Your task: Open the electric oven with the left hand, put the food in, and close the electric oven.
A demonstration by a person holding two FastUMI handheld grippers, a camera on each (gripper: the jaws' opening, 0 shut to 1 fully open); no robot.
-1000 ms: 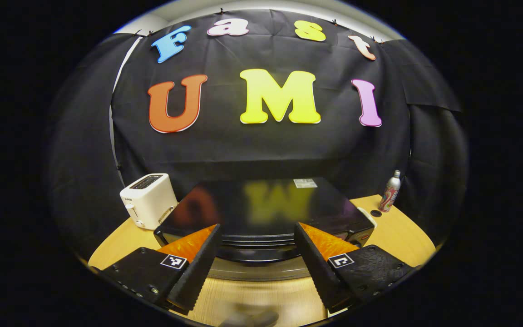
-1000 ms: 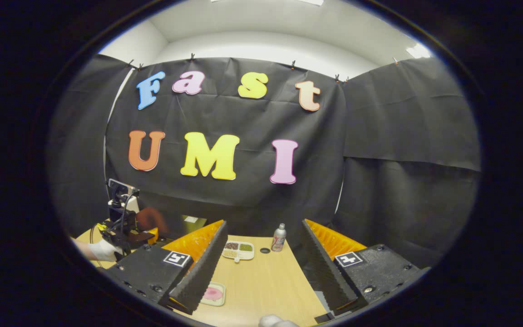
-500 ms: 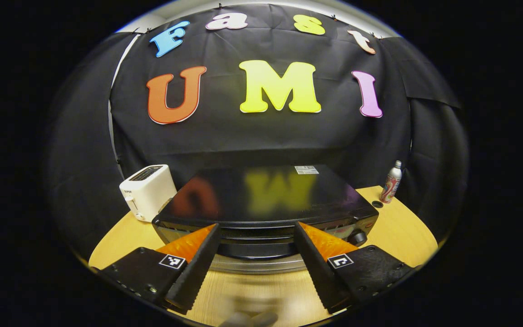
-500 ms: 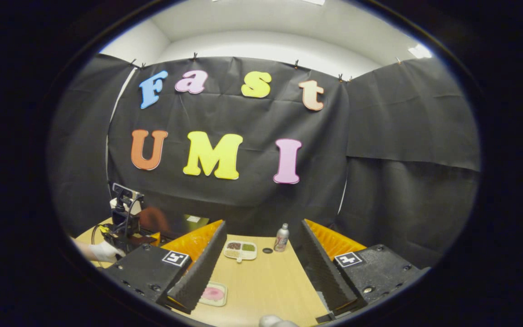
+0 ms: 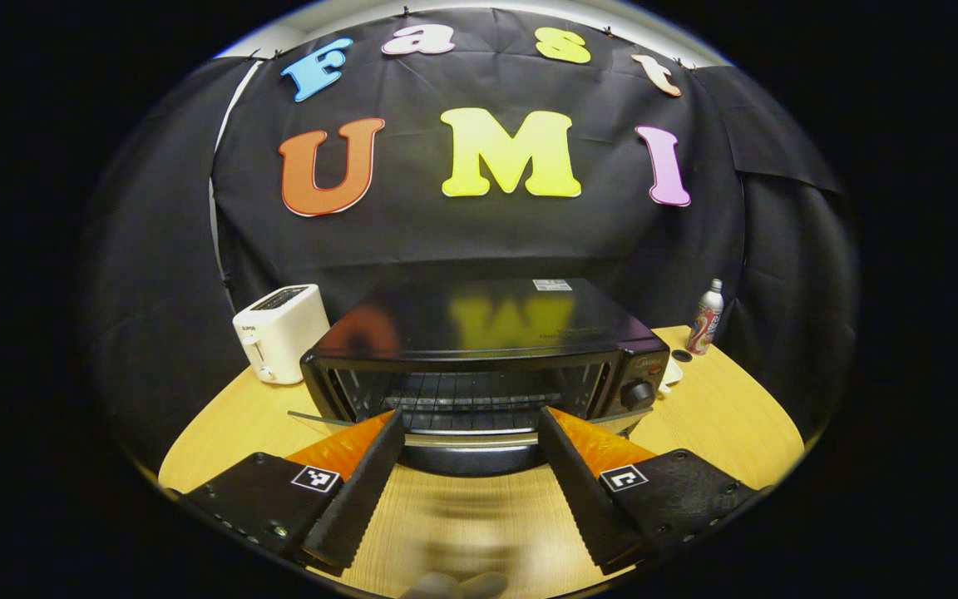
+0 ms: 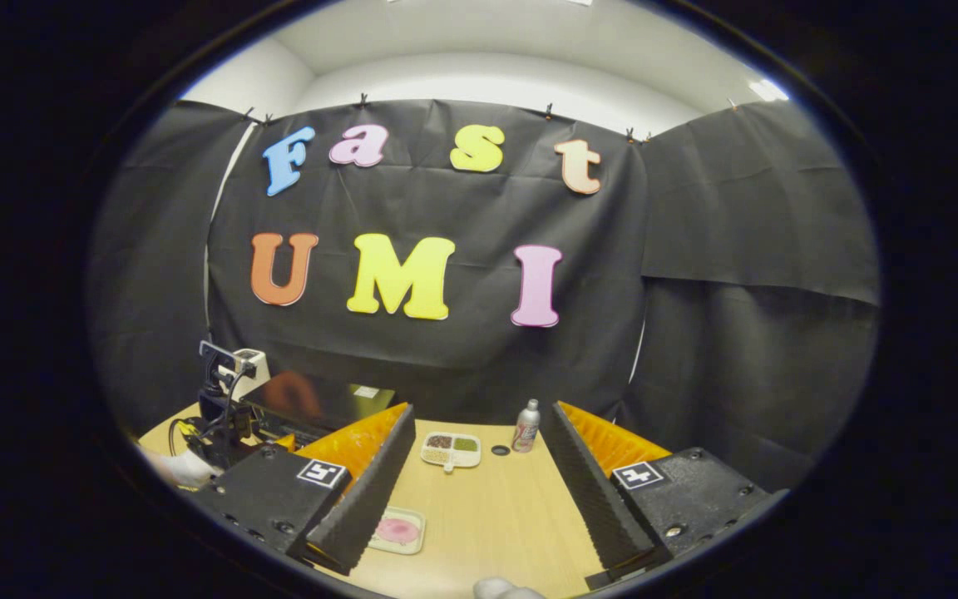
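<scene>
The electric oven [image 5: 483, 358] stood on the wooden table [image 5: 720, 416], directly ahead of the left gripper [image 5: 471, 474]. Its door [image 5: 466, 445] hung down toward the table edge, and the wire rack [image 5: 466, 399] inside the cavity was exposed. One second before, the same view had shown mainly the oven's dark top, with the front face hidden behind the fingers; half a second before, the control knob [image 5: 637, 393] had come into sight. The change indicated that the door had swung down and the left gripper had drawn back and lowered. The opening step was judged complete.

The left gripper's jaws were spread wide, with the lowered door edge between them but no visible contact on either finger.

In the right gripper view, the food, a pink item on a small tray [image 6: 397, 531], lay on the table just beside the right gripper [image 6: 475, 487]. The right gripper's jaws were likewise spread and held nothing. The loading step was judged next.

A white toaster [image 5: 282, 331] stood left of the oven, and a can [image 5: 704, 317] stood right of it. A compartment dish [image 6: 451, 449] lay farther back.
</scene>
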